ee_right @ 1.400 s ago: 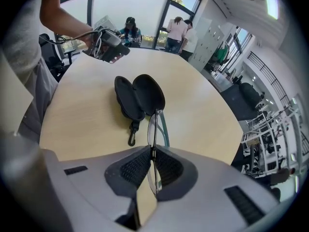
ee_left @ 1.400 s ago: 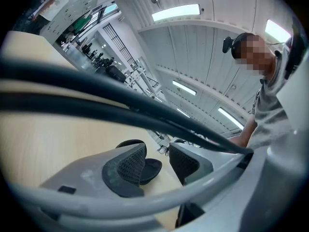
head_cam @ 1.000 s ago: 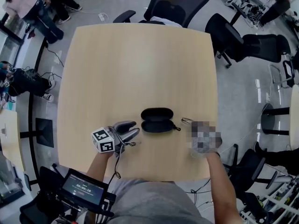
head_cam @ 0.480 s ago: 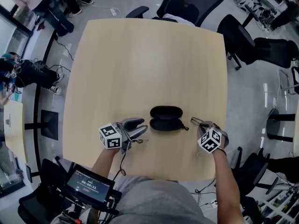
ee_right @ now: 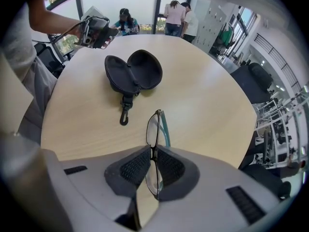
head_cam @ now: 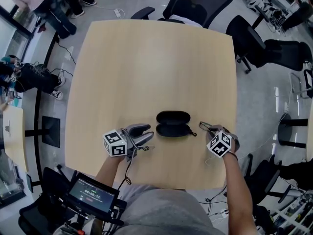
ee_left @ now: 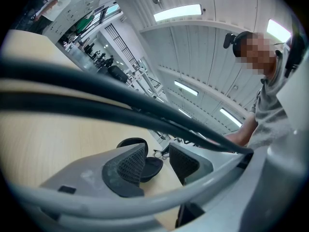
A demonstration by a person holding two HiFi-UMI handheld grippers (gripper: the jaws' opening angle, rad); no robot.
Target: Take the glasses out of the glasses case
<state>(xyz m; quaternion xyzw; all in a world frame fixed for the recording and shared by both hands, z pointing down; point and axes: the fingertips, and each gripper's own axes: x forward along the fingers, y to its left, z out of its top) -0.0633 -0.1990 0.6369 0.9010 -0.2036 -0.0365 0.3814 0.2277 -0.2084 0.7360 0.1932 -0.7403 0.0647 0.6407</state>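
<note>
Thin dark-rimmed glasses point(ee_right: 155, 132) (teal temple), black oval case point(ee_right: 133, 74) lying open

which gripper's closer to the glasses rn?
Right. The right gripper has its jaws shut on the glasses; the left gripper sits across the open glasses case, jaws apart, empty.
</note>
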